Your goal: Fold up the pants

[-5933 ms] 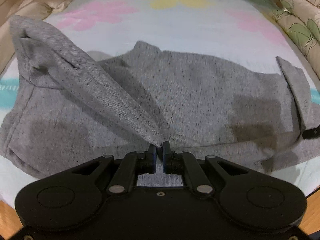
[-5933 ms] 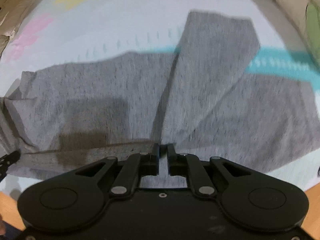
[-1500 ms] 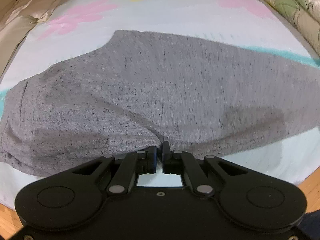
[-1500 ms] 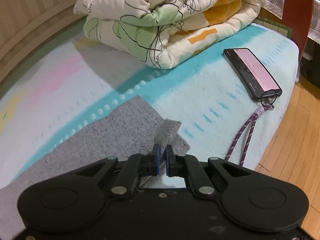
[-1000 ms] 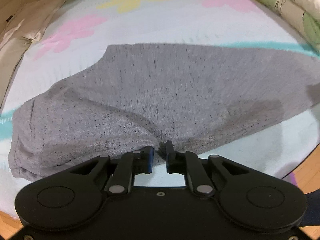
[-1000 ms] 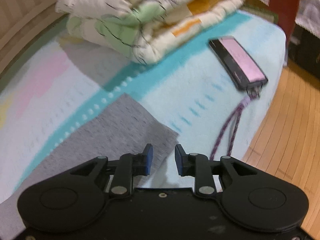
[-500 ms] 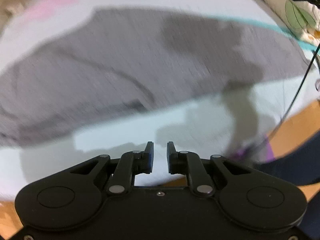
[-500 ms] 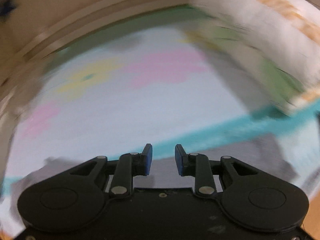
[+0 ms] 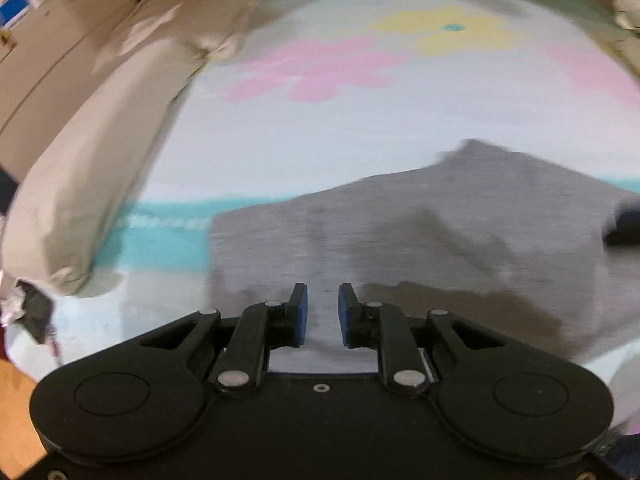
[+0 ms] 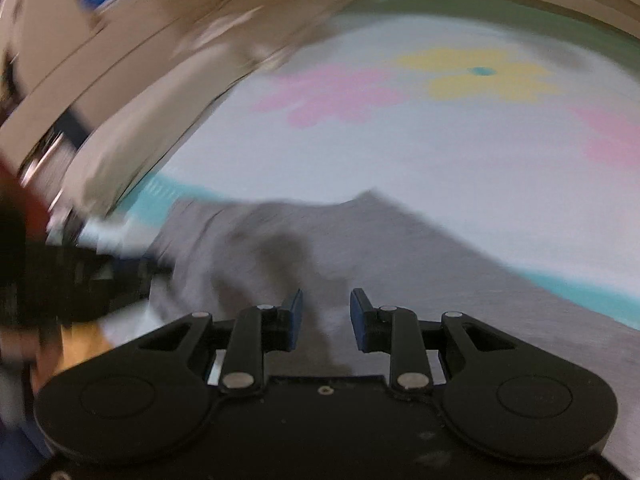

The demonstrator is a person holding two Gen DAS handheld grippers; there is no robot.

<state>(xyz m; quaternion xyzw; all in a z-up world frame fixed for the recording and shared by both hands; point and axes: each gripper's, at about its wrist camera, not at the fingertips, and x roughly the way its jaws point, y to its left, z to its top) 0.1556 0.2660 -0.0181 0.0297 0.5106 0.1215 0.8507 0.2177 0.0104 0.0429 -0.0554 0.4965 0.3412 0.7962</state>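
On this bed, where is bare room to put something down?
Free: the pale sheet beyond the grey pants, up to the pink flower print. Crowded: the left edge, where the beige pillow lies, and the near side, which the pants cover.

A home bedroom: flowered bedsheet [image 9: 320,128], pillow [image 9: 92,184], wooden floor [image 9: 16,420].
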